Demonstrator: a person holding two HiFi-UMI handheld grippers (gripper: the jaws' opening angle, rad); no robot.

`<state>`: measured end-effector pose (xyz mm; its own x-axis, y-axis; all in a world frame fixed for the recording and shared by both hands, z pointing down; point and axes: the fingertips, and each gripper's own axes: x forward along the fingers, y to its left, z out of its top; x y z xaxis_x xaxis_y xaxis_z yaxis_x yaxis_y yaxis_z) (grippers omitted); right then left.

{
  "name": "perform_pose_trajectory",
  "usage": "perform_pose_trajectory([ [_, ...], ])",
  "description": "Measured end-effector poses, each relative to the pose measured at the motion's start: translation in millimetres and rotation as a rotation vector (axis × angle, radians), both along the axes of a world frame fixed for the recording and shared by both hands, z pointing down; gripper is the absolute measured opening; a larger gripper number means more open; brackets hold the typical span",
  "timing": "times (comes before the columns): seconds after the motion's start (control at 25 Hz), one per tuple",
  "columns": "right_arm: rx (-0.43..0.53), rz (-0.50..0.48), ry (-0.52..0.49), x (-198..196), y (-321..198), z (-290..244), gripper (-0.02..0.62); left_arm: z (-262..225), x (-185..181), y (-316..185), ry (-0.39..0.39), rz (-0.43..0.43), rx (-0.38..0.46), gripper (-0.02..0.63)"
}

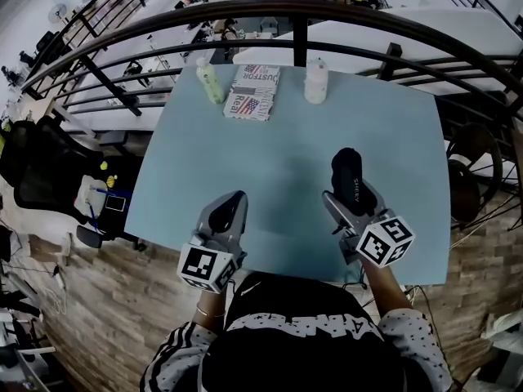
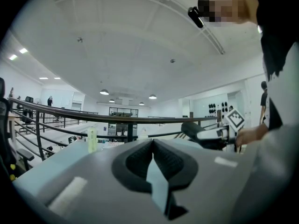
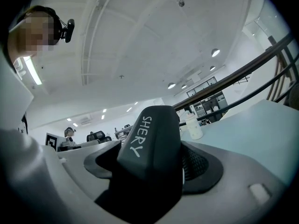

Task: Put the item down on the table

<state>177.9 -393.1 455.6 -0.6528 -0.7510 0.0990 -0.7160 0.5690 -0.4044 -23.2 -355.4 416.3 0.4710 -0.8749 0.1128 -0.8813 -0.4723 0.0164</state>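
My right gripper (image 1: 347, 188) is shut on a black oblong item (image 1: 346, 176) printed "SHERY", held over the near right part of the light blue table (image 1: 286, 153). In the right gripper view the black item (image 3: 152, 148) fills the space between the jaws and sticks out past them. My left gripper (image 1: 233, 204) hovers over the near left part of the table with its jaws together and nothing between them; the left gripper view shows its pads (image 2: 140, 160) meeting at the tips. The black item (image 2: 198, 132) also shows there at the right.
At the table's far edge stand a pale green bottle (image 1: 210, 82), a printed packet (image 1: 253, 92) and a white bottle (image 1: 316, 81). A dark curved railing (image 1: 294, 11) runs behind the table. Beyond it is a drop to a lower floor with desks.
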Motion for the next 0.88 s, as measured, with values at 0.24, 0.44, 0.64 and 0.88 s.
perform_pose_trajectory([
  [0.24, -0.025, 0.025, 0.021, 1.7, -11.7, 9.8, 0.393, -3.7, 2.5, -15.1, -0.001, 0.031, 0.009, 0.000],
  [0.44, -0.049, 0.030, 0.039, -2.4, -21.8, 21.3, 0.393, 0.9, -4.3, -25.4, -0.004, 0.027, -0.002, 0.000],
  [0.64, -0.067, 0.033, 0.049, -8.8, -28.5, 30.7, 0.393, 7.0, -13.3, -30.0, 0.000, 0.018, -0.015, 0.000],
  [0.88, -0.093, 0.049, 0.075, -8.6, -36.8, 44.5, 0.393, 13.5, -19.1, -33.9, -0.002, 0.015, -0.025, 0.000],
])
